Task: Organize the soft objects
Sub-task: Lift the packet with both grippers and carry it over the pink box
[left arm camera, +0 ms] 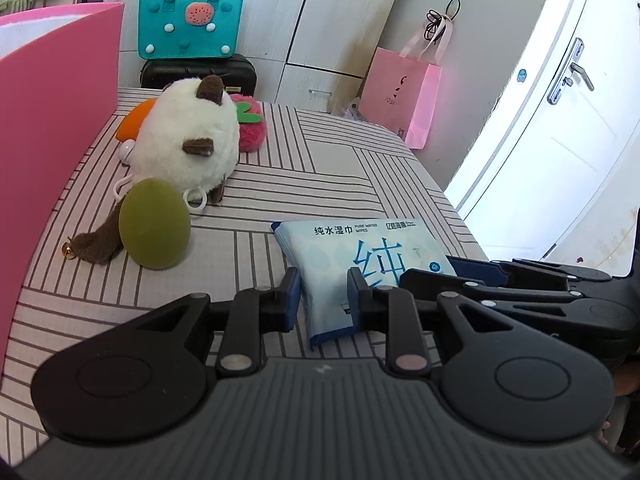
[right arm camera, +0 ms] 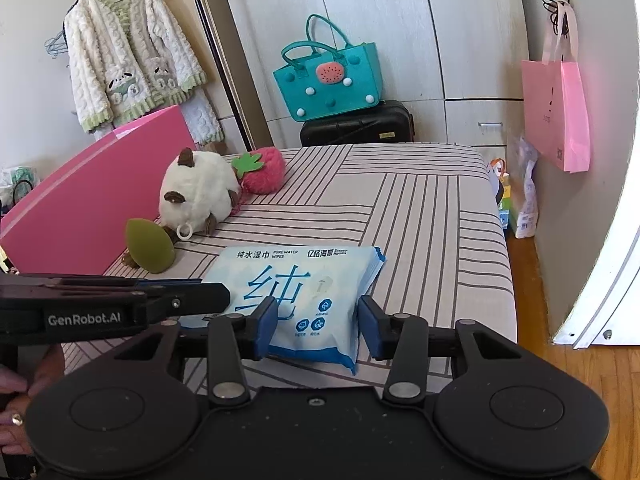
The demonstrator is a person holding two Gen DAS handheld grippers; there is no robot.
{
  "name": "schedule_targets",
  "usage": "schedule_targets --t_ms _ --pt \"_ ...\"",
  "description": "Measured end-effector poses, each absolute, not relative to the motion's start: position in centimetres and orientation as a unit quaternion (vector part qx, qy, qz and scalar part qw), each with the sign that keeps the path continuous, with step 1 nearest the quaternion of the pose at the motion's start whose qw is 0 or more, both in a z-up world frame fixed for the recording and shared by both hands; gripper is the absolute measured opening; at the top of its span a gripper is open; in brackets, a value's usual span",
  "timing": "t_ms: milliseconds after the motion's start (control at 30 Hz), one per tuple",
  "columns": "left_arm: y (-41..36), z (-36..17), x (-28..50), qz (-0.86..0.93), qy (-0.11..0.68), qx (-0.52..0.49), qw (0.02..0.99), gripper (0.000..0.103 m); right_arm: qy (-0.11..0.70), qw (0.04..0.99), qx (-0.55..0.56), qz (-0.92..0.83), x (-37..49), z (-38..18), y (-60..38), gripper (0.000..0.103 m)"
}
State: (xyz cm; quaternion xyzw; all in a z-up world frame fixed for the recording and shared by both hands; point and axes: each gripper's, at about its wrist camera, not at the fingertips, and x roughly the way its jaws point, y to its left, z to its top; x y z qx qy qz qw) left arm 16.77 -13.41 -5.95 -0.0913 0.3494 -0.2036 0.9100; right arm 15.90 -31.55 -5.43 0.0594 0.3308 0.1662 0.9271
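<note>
both claws sit at the pale blue soft plastic pack of wet wipes (right arm camera: 304,292) lying on the striped bed sheet (right arm camera: 420,216). left claw (left arm camera: 322,300), at the lower centre of its view, has its blue pads pinched on the pack's near corner, likely to pin it. right claw (right arm camera: 318,326) straddles the other end, partly closed, and i cannot tell whether its pads press. at the upper left of both frames, beside a pink box wall (right arm camera: 92,200), wait a white fluffy plush cat (right arm camera: 198,194), a pink plush strawberry (right arm camera: 264,170) and an olive green egg-shaped sponge (right arm camera: 150,246), grouped apparently for sorting.
</note>
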Motion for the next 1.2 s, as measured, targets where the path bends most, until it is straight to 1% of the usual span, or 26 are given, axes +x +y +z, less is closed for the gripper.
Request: schedule_targets --t_ms 167,333,400,567,667,800,1100,1200 --pt "-13.1 -5.3 16.1 -0.222 0.353 -0.095 0.904 0.022 0.34 0.925 0.044 0.164 15.6 -4.5 -30.7 0.046" --pt "-12.4 -4.4 15.2 -0.235 0.36 -0.081 0.899 0.022 0.365 0.914 0.055 0.168 14.9 -3.8 -30.3 0.049" --pt "-12.0 -4.0 15.1 -0.241 0.371 -0.081 0.893 0.022 0.371 0.911 0.049 0.172 14.4 -3.3 -29.8 0.053" --pt "-10.5 -2.9 14.4 -0.263 0.385 -0.088 0.88 0.022 0.384 0.905 0.037 0.179 13.2 -1.8 -28.8 0.057" --pt "-9.4 -2.5 14.2 -0.272 0.387 -0.092 0.876 0.022 0.386 0.9 0.046 0.196 12.4 -0.9 -28.4 0.064" --pt "-8.0 -1.9 13.7 -0.28 0.392 -0.096 0.871 0.022 0.388 0.895 0.047 0.215 11.4 -0.3 -27.5 0.067" --pt "-4.9 -0.2 12.1 -0.31 0.404 -0.102 0.855 0.022 0.383 0.894 0.014 0.231 9.8 1.9 -24.7 0.069" --pt "-3.9 0.8 11.1 -0.314 0.394 -0.097 0.858 0.022 0.377 0.894 0.01 0.241 9.2 3.0 -23.8 0.069"
